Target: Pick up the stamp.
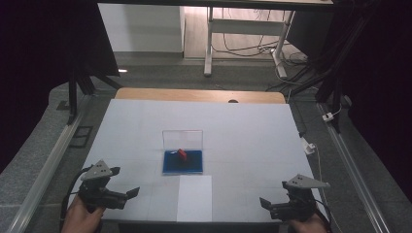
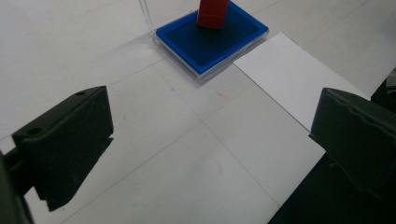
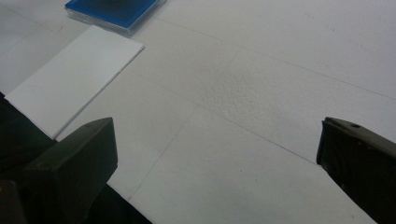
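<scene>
- High view: my left gripper point(image 1: 127, 194) and right gripper point(image 1: 265, 204) sit near the table's point(image 1: 243, 126) front corners, well apart.
- Both have their jaws spread wide, holding nothing.
- Between them lies a white sheet point(image 1: 195, 196).
- Just beyond it, a red block point(image 1: 182, 154) stands in the blue tray point(image 1: 170, 167), a clear lid point(image 1: 182, 139) upright behind.

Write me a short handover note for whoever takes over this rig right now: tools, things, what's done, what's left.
Left tool: open, empty, at the near left of the table.
Right tool: open, empty, at the near right.
The red stamp stands on the blue pad of the open clear box at mid-table. The white sheet of paper lies just in front of the box, at the near edge.
Done: nothing gripped yet; the paper looks blank.
Left: probably pick up the stamp and press it on the paper.
</scene>
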